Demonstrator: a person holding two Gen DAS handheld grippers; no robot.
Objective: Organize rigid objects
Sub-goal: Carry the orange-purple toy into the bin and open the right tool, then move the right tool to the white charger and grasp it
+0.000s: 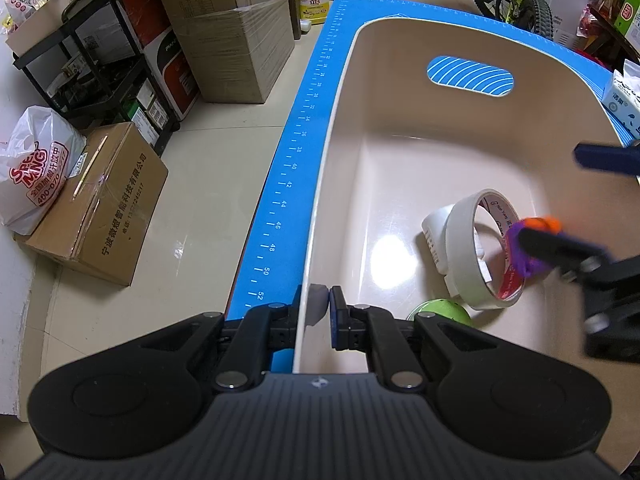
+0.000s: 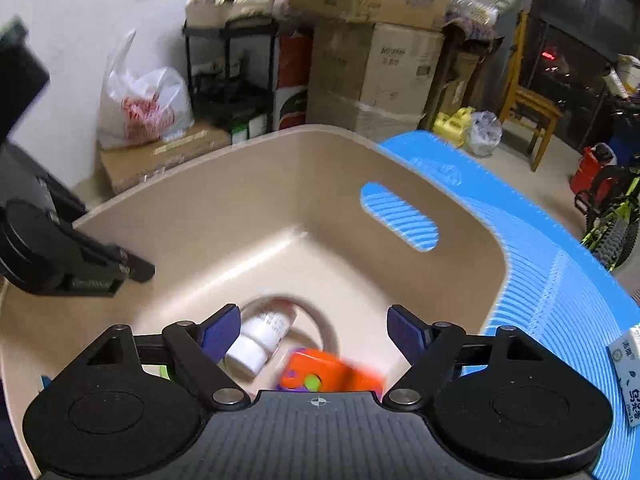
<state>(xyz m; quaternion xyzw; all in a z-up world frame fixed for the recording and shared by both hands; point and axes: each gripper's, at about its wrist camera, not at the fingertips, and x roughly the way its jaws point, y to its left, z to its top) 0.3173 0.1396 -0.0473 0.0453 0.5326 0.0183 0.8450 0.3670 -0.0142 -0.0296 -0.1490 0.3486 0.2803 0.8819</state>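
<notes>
1. The left gripper (image 1: 319,312) is clamped tight on the near wall of the beige bin (image 1: 340,128), one pad outside, one inside, and the rim is pinched between them.
2. The bin sits on a blue mat (image 1: 288,184) with a printed ruler scale along its edge, and the handle slot in the far wall shows the mat's stripes through it.
3. Over on the other side, the right gripper (image 2: 314,334) hangs above the bin with its jaws spread wide, and nothing is pressed between the pads.
4. Right below those open jaws lies an orange and purple toy (image 2: 324,374), blurred, down in the bin at about 6 o'clock of the right wrist view.
5. A roll of white tape (image 1: 486,250) stands on edge on the bin floor, at roughly 4 o'clock of the left wrist view, leaning against a white bottle (image 1: 438,236).
6. A green ball (image 1: 438,312) peeks out just behind the left gripper's right finger.
7. Outside the bin, a tissue pack (image 2: 628,376) rests on the mat at 3 o'clock of the right wrist view.
8. Cardboard boxes (image 1: 224,28) are stacked on the floor beyond.
</notes>
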